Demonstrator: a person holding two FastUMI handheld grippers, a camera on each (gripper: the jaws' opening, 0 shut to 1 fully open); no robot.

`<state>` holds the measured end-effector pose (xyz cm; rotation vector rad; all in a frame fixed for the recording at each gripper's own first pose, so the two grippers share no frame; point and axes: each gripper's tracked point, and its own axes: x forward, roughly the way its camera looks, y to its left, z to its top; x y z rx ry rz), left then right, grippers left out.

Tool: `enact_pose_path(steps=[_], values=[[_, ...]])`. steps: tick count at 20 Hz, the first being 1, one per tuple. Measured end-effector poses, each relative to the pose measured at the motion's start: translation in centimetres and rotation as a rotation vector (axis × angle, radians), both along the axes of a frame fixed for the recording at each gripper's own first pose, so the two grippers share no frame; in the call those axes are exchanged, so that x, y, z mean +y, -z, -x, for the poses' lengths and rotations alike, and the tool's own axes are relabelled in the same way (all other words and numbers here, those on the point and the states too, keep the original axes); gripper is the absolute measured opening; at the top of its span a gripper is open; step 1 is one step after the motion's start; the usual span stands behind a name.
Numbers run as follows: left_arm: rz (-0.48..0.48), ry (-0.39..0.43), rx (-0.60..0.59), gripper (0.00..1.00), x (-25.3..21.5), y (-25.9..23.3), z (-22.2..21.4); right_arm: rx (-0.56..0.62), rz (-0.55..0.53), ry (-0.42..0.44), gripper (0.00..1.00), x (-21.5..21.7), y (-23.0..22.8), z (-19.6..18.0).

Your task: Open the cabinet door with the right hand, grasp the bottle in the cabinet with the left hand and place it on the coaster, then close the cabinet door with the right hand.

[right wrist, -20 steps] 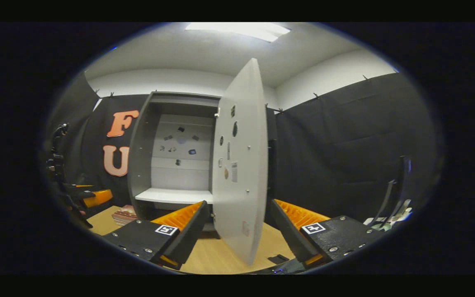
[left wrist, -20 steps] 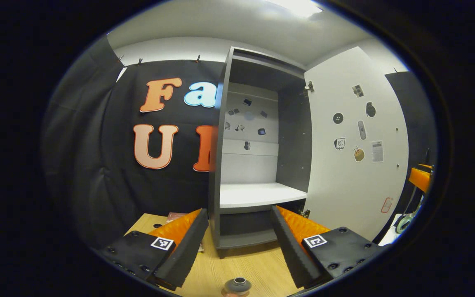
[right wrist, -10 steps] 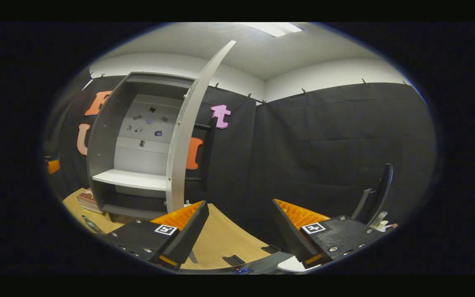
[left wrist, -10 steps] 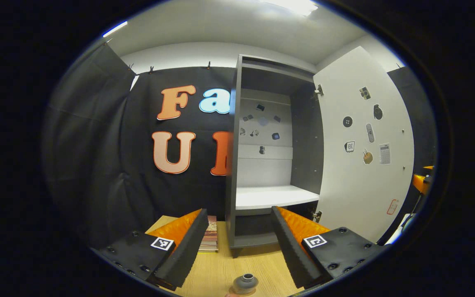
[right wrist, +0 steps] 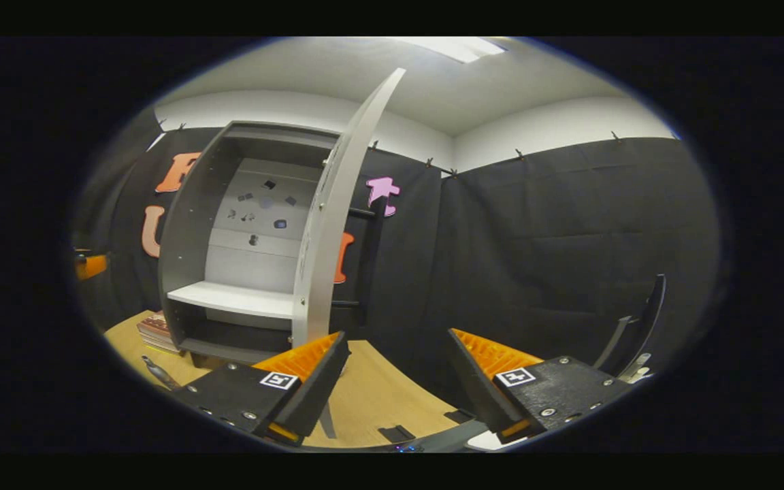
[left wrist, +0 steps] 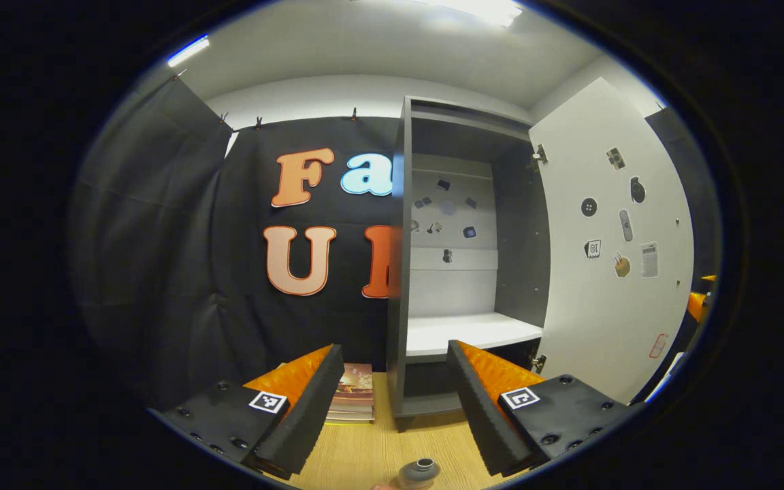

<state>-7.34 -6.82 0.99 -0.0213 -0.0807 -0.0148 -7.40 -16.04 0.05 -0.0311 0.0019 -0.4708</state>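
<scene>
The grey cabinet (left wrist: 399, 272) stands open, its white shelf (left wrist: 467, 330) bare. Its white door (left wrist: 613, 245), dotted with stickers, is swung out to the right. In the left gripper view the bottle's grey top (left wrist: 420, 471) stands on the wooden table just below my left gripper (left wrist: 392, 408), which is open and holds nothing. A reddish edge shows beside the bottle's base. In the right gripper view the door (right wrist: 327, 231) appears edge-on, left of my open right gripper (right wrist: 395, 381), which touches nothing. The cabinet (right wrist: 188, 238) lies to its left.
A stack of books (left wrist: 354, 398) lies on the table left of the cabinet, and the books (right wrist: 157, 327) also appear in the right gripper view. A black curved stand (right wrist: 637, 320) rises at the right. Black cloth walls surround the table (right wrist: 371, 401).
The right gripper, which had the door's edge between its fingers, has come off it and swung right; the door now appears edge-on. The left gripper drifted left, away from the bottle.
</scene>
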Motion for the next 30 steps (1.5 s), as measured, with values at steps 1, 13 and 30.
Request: enact_pose_path(steps=[1, 13, 30], values=[[0.0, -0.001, -0.001, 0.98, -0.1, -0.1, -0.1, -0.002, -0.015, -0.02, 0.9, 0.2, 0.0, -0.1], [-0.002, -0.045, 0.019, 0.98, 1.7, 1.2, 0.6, -0.044, -0.185, -0.456, 0.9, 13.3, -0.7, -4.5], [-0.027, 0.068, 0.012, 0.98, 11.1, 1.9, -8.6, -0.136, -0.229, -0.458, 0.92, 28.0, -4.9, -20.4]])
